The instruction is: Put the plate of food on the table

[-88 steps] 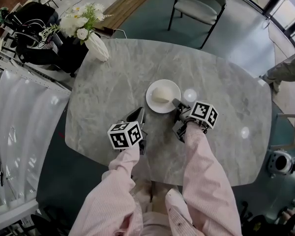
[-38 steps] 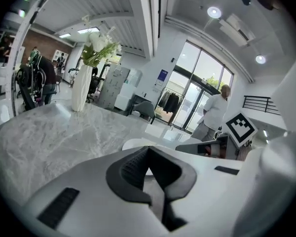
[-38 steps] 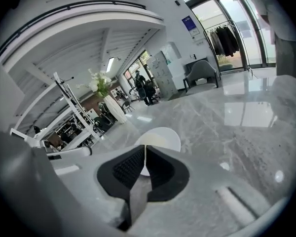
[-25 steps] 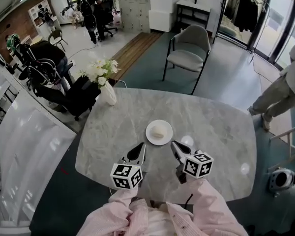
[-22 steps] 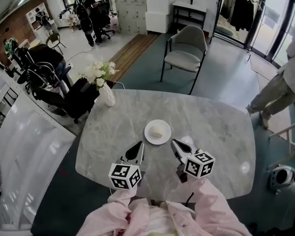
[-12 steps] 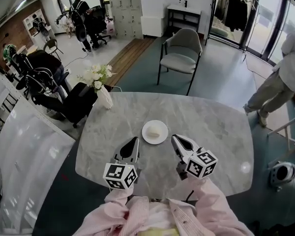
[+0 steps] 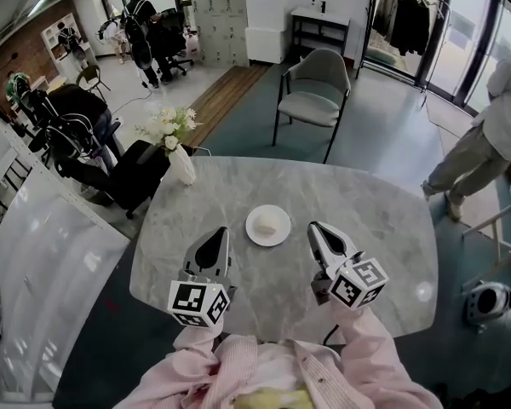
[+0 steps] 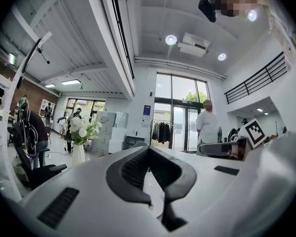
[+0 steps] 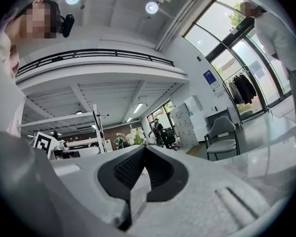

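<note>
Head view: a grey marble counter [image 7: 375, 220] carries the plate of food [image 7: 268, 225] near its middle and a vase of white flowers [image 7: 181, 165] at its far left corner. A chair [image 7: 313, 100] stands beyond. The left hand-held gripper [image 7: 211, 247] and right hand-held gripper [image 7: 322, 237] are nearer, apart from the plate.

Left gripper view: jaws pressed together, empty, facing tall glass doors [image 8: 180, 112].

Right gripper view: jaws together, nothing between.
</note>
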